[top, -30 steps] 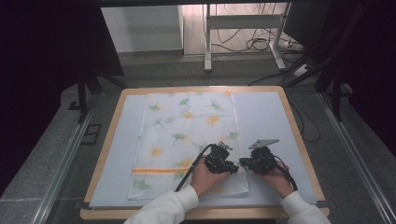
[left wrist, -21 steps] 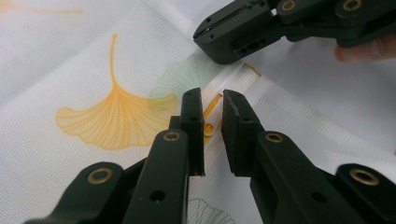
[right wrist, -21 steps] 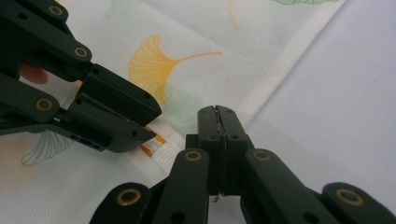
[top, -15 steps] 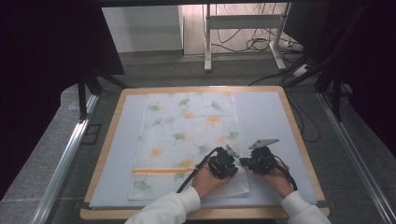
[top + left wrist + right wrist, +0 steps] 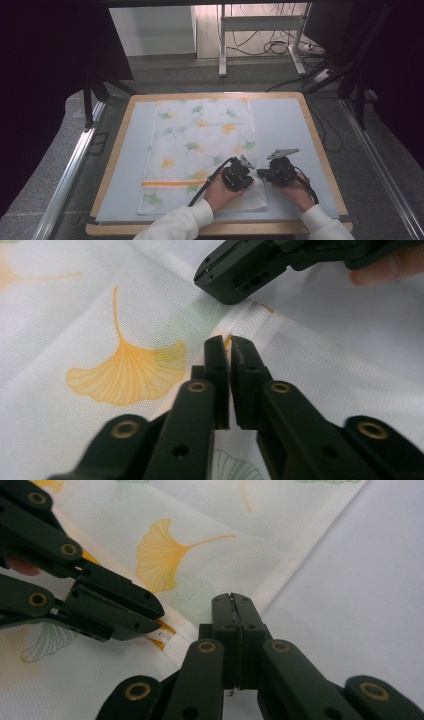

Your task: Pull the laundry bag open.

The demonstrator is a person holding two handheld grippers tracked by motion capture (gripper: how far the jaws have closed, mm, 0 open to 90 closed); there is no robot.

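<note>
The left gripper (image 5: 230, 347) has just been closing, its jaws now nearly together and pinching a raised fold at the right edge of the ginkgo-leaf cloth (image 5: 200, 145). Just beside it, the right gripper (image 5: 233, 602) has its jaws pressed together on the same edge. The cloth lies flat on the pale mat (image 5: 285, 130), reaching from the board's far edge to near its front edge (image 5: 220, 229).

A wood-rimmed desk (image 5: 320, 145) carried a pale blue mat (image 5: 280, 125). Beyond it, grey floor (image 5: 165, 77), a white metal stand (image 5: 222, 45) and tangled black cables (image 5: 272, 47) lay near a white wall (image 5: 150, 30).
</note>
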